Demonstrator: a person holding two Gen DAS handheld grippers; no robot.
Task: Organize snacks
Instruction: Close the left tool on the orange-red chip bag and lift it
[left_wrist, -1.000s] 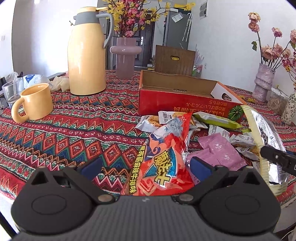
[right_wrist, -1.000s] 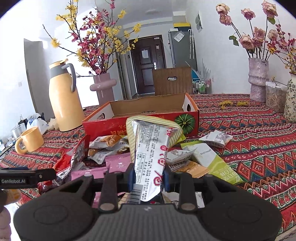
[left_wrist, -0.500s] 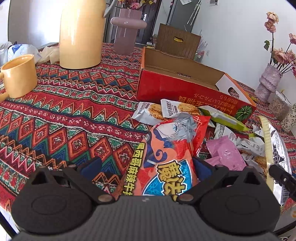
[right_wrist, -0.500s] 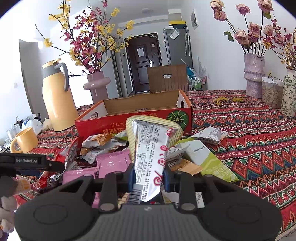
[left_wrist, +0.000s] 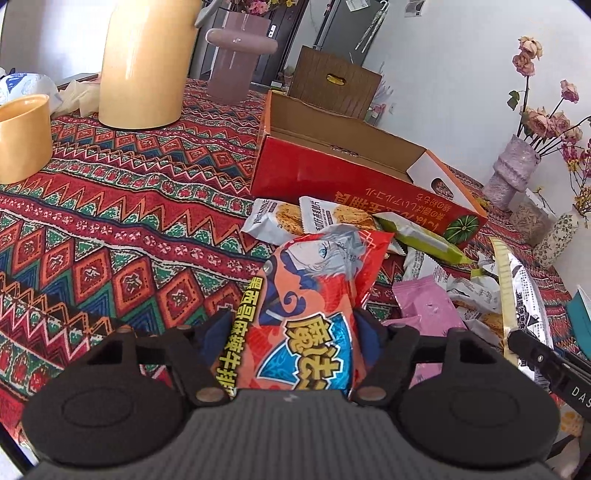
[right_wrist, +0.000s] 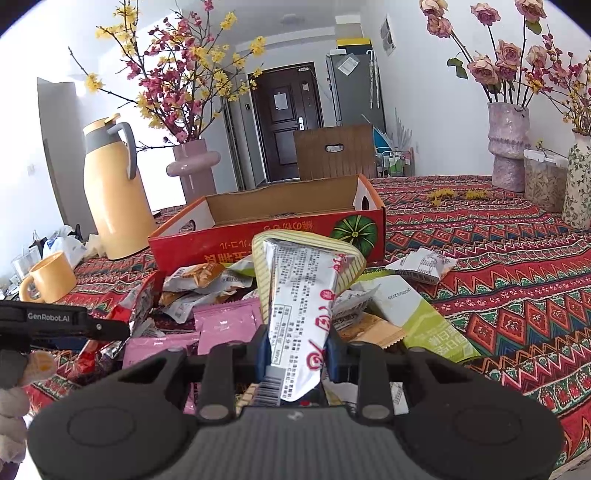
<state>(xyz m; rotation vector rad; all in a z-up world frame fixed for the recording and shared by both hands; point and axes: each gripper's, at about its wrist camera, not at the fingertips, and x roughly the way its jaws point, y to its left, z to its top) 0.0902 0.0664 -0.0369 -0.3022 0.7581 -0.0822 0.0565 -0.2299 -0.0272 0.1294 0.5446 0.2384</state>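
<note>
On the far left of the desk, covered in a red zigzag-patterned cloth, stood a squat yellow ceramic mug and a tall cream-yellow thermos jug, set well apart from the snacks, likely to keep the working area free. To their right sat an open red cardboard box with a green pumpkin printed on its end, its brown inside bare as far as could be seen; it looked like the place the snacks were meant to go. A loose heap of snack packets lay just in front of it. The left tongs were closing on a glossy orange-red snack bag with a cartoon face, its lower end already between the blue pads, presumably to lift it toward the box. Further right, the right tongs gripped a tall silver foil packet with yellow striped edges, holding it upright above flat pink sachets and a lime-green wrapper, apparently waiting its turn.
</note>
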